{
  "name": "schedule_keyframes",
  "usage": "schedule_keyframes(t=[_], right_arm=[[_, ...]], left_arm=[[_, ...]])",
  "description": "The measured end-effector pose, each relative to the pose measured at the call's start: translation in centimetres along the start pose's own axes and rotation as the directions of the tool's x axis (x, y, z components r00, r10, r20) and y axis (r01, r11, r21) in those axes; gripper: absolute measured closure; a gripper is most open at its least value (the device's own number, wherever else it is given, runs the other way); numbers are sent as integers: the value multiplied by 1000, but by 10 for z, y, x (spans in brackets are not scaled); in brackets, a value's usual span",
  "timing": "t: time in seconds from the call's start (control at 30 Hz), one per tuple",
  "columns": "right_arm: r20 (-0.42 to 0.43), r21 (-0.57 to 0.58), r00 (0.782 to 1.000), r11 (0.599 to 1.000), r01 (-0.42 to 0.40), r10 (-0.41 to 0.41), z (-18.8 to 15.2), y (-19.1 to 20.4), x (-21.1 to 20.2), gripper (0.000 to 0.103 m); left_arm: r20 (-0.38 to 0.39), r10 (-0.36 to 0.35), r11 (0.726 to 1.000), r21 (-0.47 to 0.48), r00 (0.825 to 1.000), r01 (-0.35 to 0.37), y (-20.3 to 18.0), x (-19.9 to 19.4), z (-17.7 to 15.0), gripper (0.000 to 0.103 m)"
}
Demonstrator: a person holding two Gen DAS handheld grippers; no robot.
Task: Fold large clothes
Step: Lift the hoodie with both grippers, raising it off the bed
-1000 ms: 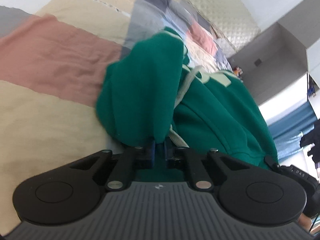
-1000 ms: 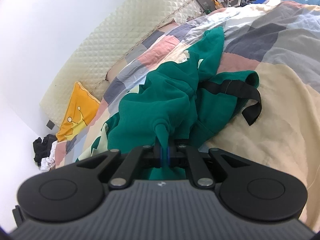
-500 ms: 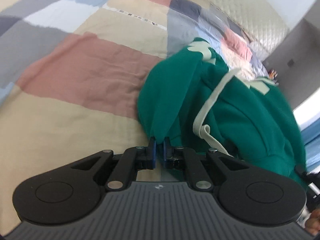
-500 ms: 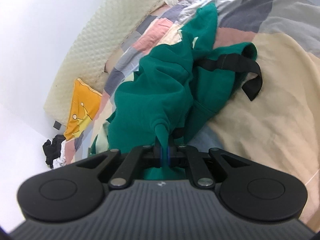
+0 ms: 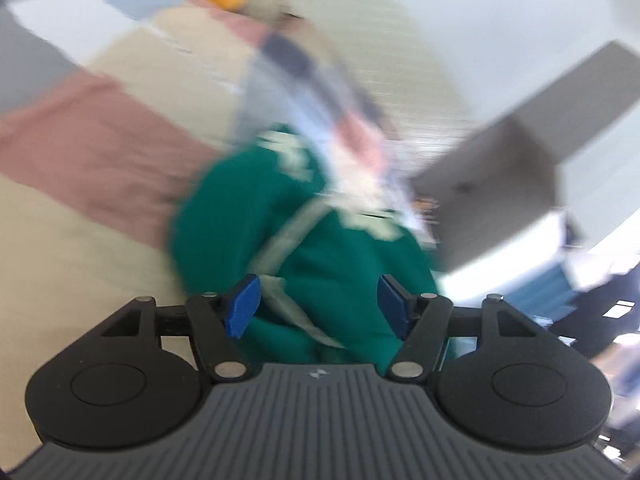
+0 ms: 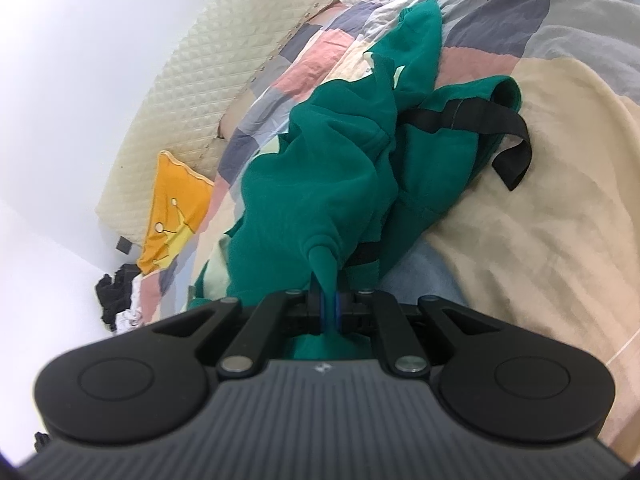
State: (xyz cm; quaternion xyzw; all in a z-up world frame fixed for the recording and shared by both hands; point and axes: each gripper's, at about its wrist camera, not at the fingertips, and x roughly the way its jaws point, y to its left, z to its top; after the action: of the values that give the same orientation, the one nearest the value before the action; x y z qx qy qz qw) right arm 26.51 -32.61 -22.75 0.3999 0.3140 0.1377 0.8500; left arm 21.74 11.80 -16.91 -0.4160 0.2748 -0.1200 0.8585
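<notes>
Mostly blurred green hoodie (image 5: 328, 248), left gripper (image 5: 318, 306) just opened

Green garment (image 6: 340, 168): soft matt cloth; patchwork quilt (image 6: 540, 220): crumpled cloth; headboard (image 6: 240, 52): quilted, faintly glossy.

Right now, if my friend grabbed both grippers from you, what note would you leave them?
Left hand-held gripper: open; its jaws have just been opening and the pads press on nothing, with the green hoodie lying in front.
Right hand-held gripper: shut on a pinch of the hoodie.
The hoodie sits bunched on the patchwork bedspread.
Done: no neat fold shows.
Left: take a new grip with the left, spread it flat, fold it.
</notes>
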Motion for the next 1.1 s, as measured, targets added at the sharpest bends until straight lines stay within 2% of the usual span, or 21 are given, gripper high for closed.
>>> schedule_keyframes(t=[0.07,0.13,0.17,0.33,0.47,0.57,0.67,0.73,0.8,0.87,0.9,0.93,0.97,1.0,1.03,1.07,1.1], right_arm=[[-3,-1,1000,1000,-8,8,0,1,-1,95],[-7,0,1000,1000,-13,13,0,1,0,95],[-8,3,1000,1000,-15,15,0,1,-1,95],[-20,24,999,999,-28,28,0,-2,0,95],[-27,26,999,999,-28,29,1,-2,2,94],[-31,23,999,999,-29,30,1,-2,4,94],[-39,21,999,999,-38,39,1,-2,5,93],[-48,16,998,999,-48,48,0,-1,6,93],[-51,11,997,999,-53,53,-1,0,7,93],[-54,15,997,999,-52,52,0,0,8,92],[-58,17,997,998,-52,53,0,-1,8,91],[-62,19,997,999,-51,52,1,-2,9,87],[-67,21,997,999,-48,50,1,-2,10,72],[-71,20,997,999,-41,43,2,-2,12,62],[-72,16,997,999,-29,30,2,-2,13,42],[-67,5,998,1000,-16,16,1,-1,14,33],[-63,-5,998,1000,-8,7,1,0,15,33]], left_arm=[[-29,-114,991,-66,993,112,0,12,-3,33],[-85,-177,977,-134,981,165,1,33,-7,33],[-107,-181,975,-146,978,165,0,42,-9,33],[-192,-88,985,-162,978,57,3,79,-18,32],[-219,-88,971,-237,972,35,20,97,-19,30],[-183,-123,955,-290,975,66,26,100,-16,30],[-150,-223,932,-321,963,166,21,102,-15,32],[-141,-257,921,-335,956,198,17,109,-13,30],[-168,-246,924,-338,955,179,14,120,-14,30],[-189,-207,942,-302,960,144,7,126,-17,31],[-201,-177,953,-281,963,116,4,131,-18,36],[-216,-152,960,-264,965,93,1,135,-19,43],[-230,-120,968,-244,966,62,-1,140,-20,56],[-234,-98,972,-230,967,43,-3,143,-20,68],[-230,-78,976,-216,970,27,-4,144,-20,71],[-226,-80,978,-207,971,33,-1,139,-23,76],[-219,-86,979,-197,972,42,-2,137,-23,79]])
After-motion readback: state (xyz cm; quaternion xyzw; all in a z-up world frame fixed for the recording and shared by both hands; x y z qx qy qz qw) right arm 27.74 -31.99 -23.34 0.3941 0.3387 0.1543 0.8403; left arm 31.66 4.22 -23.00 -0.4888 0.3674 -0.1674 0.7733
